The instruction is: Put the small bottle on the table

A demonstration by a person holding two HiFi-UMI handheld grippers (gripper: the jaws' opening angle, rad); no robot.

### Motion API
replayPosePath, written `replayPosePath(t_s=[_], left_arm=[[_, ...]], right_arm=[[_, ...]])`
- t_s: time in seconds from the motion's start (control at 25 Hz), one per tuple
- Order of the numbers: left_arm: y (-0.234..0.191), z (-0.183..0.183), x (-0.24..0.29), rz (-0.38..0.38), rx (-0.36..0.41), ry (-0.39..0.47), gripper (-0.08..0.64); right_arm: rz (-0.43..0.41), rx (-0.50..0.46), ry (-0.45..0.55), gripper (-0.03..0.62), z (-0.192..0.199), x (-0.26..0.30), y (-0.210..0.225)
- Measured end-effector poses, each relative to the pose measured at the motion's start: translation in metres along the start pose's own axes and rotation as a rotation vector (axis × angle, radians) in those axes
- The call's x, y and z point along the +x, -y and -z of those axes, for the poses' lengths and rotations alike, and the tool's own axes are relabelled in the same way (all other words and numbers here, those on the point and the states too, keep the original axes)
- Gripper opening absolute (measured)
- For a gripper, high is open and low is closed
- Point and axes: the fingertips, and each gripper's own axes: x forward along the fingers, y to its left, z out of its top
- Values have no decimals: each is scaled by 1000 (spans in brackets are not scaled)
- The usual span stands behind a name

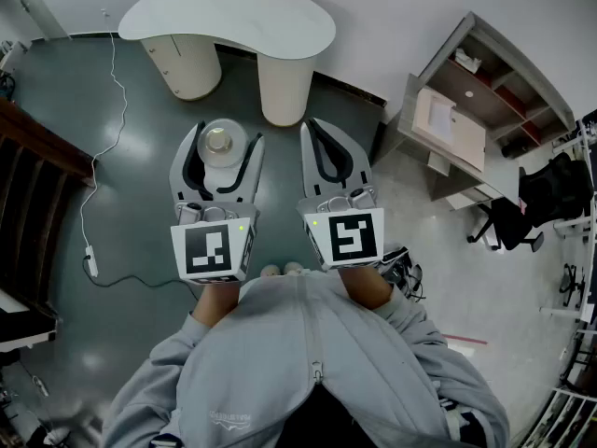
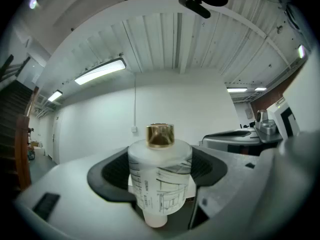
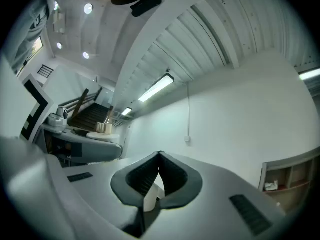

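Observation:
A small white bottle (image 1: 218, 142) with a gold cap stands upright between the jaws of my left gripper (image 1: 229, 134), which is shut on it and holds it above the grey floor. In the left gripper view the bottle (image 2: 160, 176) fills the gap between the dark pads (image 2: 112, 176), its printed label facing the camera. My right gripper (image 1: 313, 125) hangs beside it, shut, with its tips (image 3: 159, 156) meeting and nothing held. The white kidney-shaped table (image 1: 224, 17) stands just ahead of both grippers on two thick round legs.
A wooden shelf unit (image 1: 476, 110) stands at the right, with a black office chair (image 1: 522, 217) beyond it. A white cable (image 1: 93, 203) trails over the floor on the left beside dark wooden stairs (image 1: 28, 166). A white wall lies behind the table.

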Motion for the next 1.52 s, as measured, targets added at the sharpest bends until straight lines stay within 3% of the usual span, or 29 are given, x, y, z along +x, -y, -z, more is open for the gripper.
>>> replayPosePath(t_s=[0.92, 1.52], left_arm=[[34, 3, 23, -11, 9, -11, 334], [3, 28, 85, 13, -7, -43, 334]], right_arm=[[-37, 22, 28, 26, 4, -5, 40], [-41, 14, -11, 26, 37, 60, 55]])
